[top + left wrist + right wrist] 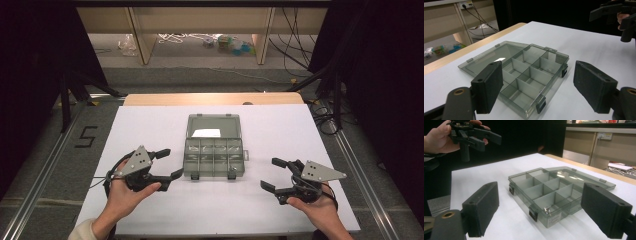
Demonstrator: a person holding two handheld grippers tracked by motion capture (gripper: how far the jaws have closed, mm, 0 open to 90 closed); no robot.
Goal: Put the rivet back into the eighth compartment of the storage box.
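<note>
L gripper point(170, 164) jaws wide apart, nothing between, near organizer box point(214, 159) w/ lid open on bench point(150, 130). R gripper point(272, 174) likewise wide, holding nothing, touching nothing.

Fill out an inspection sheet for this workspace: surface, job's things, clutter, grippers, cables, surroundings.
Surface: white table top, bare wooden strip along its far edge.
Job's things: clear grey compartment box at centre, lid folded open flat behind it; a small metal part lies in one corner compartment, a white label shows through the lid.
Clutter: nothing seen on the table.
Grippers: left gripper and right gripper flank the box, jaws open, holding nothing.
Cables: a black cable trails from the left gripper; loose cables lie on the floor beyond.
Surroundings: wooden shelving behind, small items under it, dark curtains at the sides.
</note>
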